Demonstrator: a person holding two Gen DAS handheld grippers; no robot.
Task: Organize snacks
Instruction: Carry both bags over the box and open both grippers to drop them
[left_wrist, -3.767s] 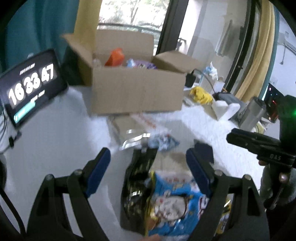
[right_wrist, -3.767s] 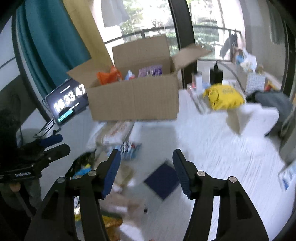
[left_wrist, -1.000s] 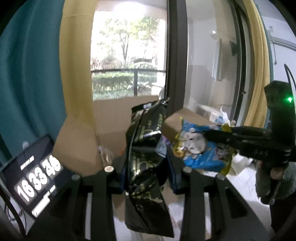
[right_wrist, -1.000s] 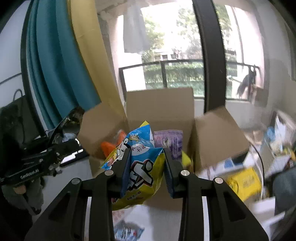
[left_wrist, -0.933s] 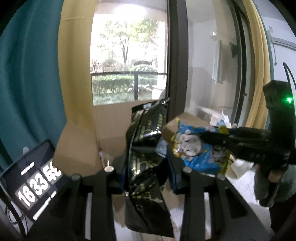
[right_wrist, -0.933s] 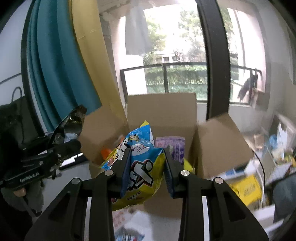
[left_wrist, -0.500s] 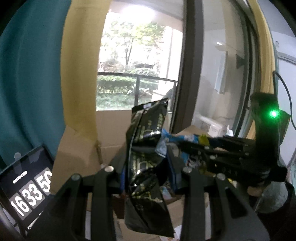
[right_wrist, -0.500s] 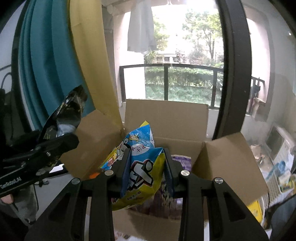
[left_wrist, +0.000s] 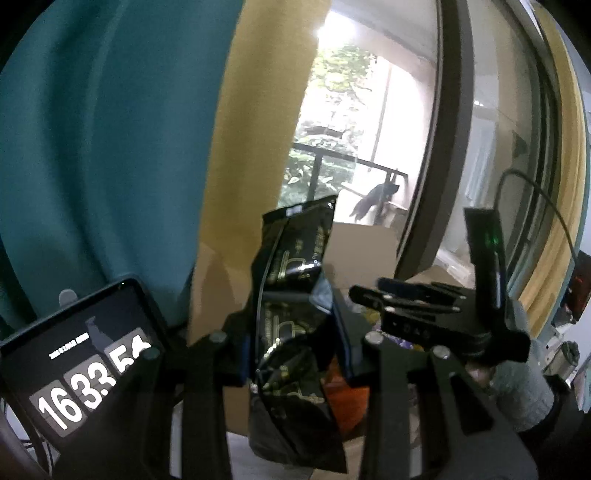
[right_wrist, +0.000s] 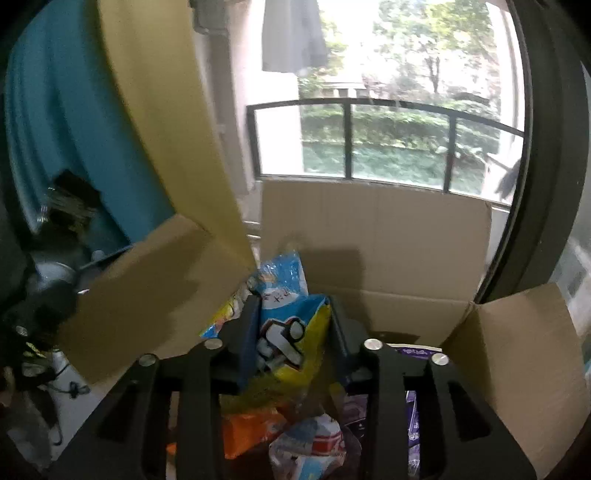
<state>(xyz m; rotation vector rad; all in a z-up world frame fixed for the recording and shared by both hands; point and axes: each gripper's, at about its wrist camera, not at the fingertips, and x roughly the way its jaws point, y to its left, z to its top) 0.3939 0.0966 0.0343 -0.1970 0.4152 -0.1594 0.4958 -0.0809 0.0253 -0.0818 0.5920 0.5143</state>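
- Only the right wrist view looks into the cardboard box (right_wrist: 373, 240); right gripper (right_wrist: 293, 332) clamps a blue-yellow snack bag (right_wrist: 288, 325) above packets inside
- Left gripper (left_wrist: 291, 328) pinches a black snack bag (left_wrist: 291, 317) near the box; teal curtain (left_wrist: 110, 147), window beyond

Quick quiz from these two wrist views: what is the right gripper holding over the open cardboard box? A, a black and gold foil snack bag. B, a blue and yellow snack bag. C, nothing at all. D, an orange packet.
B: in the right wrist view the right gripper's tongs are shut on the blue and yellow snack bag, above the open brown cardboard box; the black and gold foil bag is in the left gripper.
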